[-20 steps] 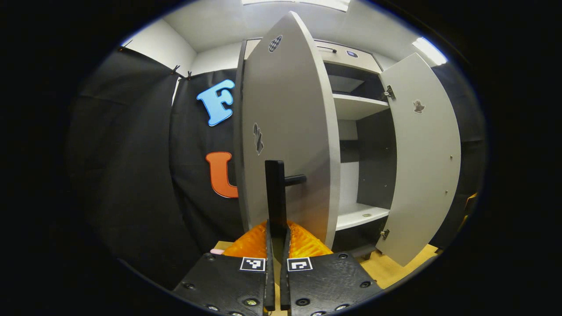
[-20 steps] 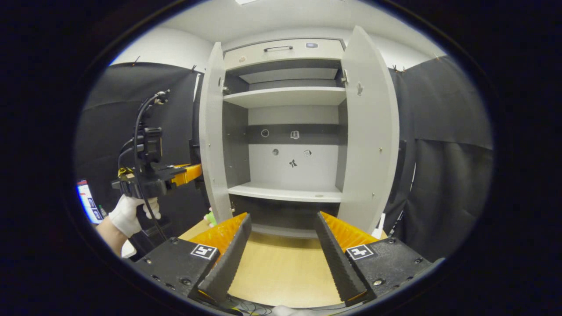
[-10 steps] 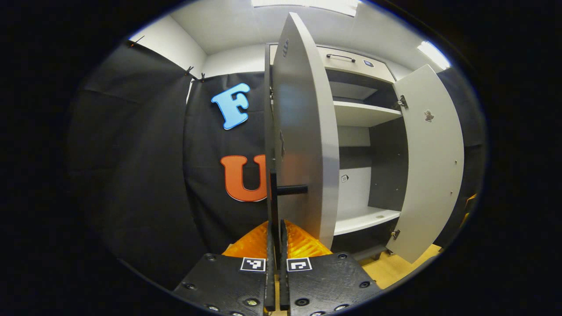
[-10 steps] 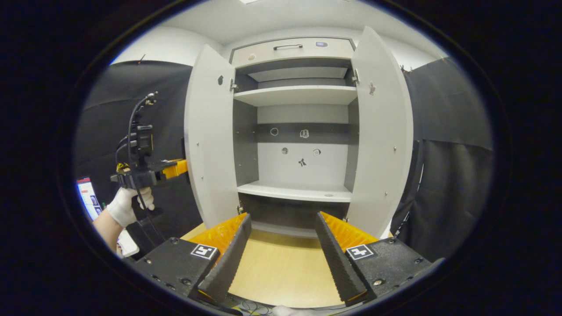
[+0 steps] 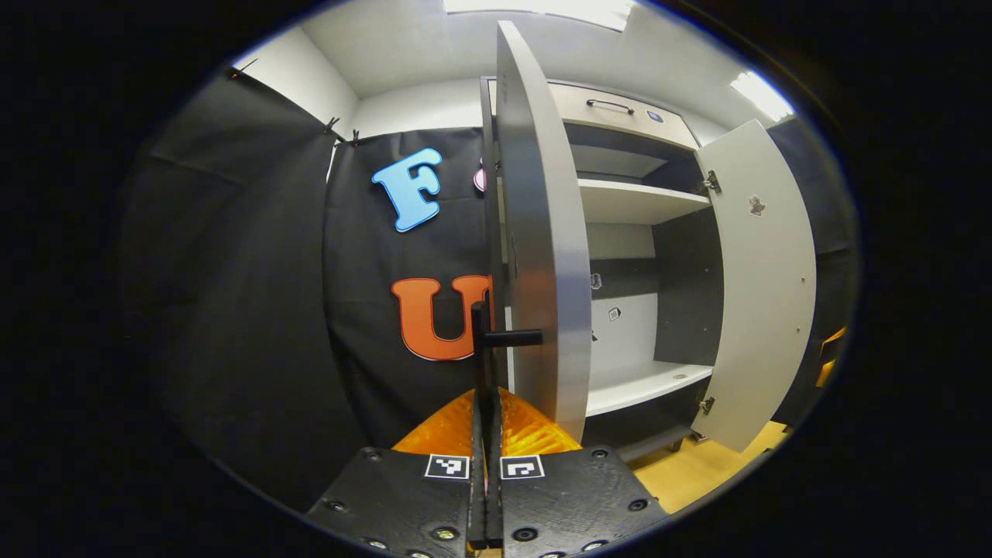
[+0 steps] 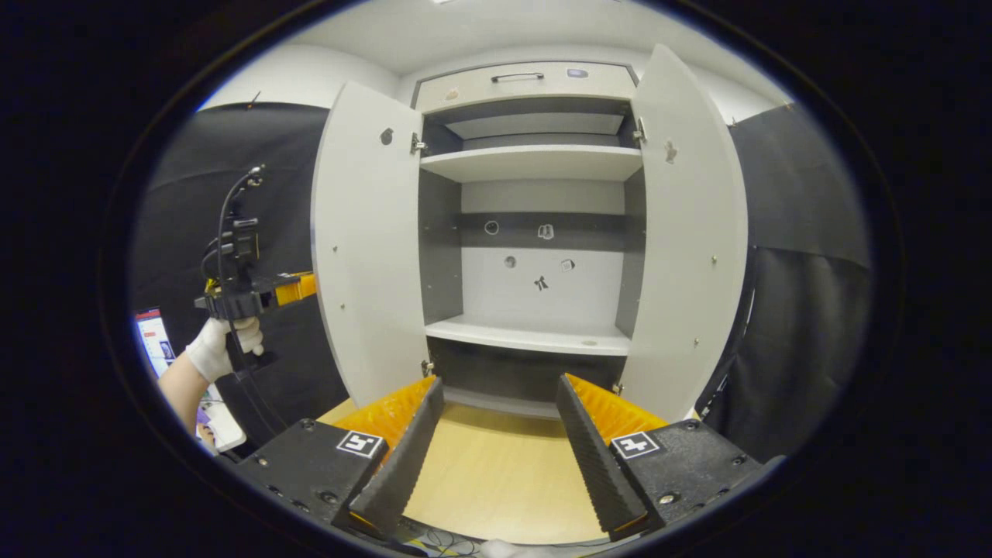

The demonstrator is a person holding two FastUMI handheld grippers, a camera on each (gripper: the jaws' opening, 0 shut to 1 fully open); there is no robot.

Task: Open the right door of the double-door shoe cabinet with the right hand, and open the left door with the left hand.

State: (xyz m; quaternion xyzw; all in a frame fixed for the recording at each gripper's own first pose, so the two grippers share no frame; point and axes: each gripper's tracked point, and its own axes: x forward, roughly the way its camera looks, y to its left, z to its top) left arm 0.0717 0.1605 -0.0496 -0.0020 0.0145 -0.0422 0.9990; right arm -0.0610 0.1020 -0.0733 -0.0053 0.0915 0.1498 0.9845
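Note:
The grey shoe cabinet (image 6: pixel 535 163) stands with both doors swung wide. In the left gripper view I see the left door (image 5: pixel 542 232) nearly edge-on, and my left gripper (image 5: pixel 487 403) is shut on its black bar handle (image 5: pixel 480 349). The right door (image 5: pixel 763 287) hangs open farther off. In the right gripper view the left door (image 6: pixel 368 248) and right door (image 6: pixel 690 232) flank the shelves. My right gripper (image 6: pixel 499 384) is open, holding nothing, low in front of the cabinet. The left gripper (image 6: pixel 294 288), in a gloved hand (image 6: pixel 221 349), reaches behind the left door.
Two bare shelves (image 6: pixel 535 337) and a top drawer (image 6: pixel 527 77) make up the cabinet. A light wooden floor (image 6: pixel 496 473) lies under my right gripper. Black cloth walls (image 6: pixel 798 310) close in on both sides. A small lit screen (image 6: pixel 151 333) sits low at the left.
The left door has swung farther open, pulled by my left gripper on its handle, which moved outward to the left. The right gripper has stayed open and nearly still.

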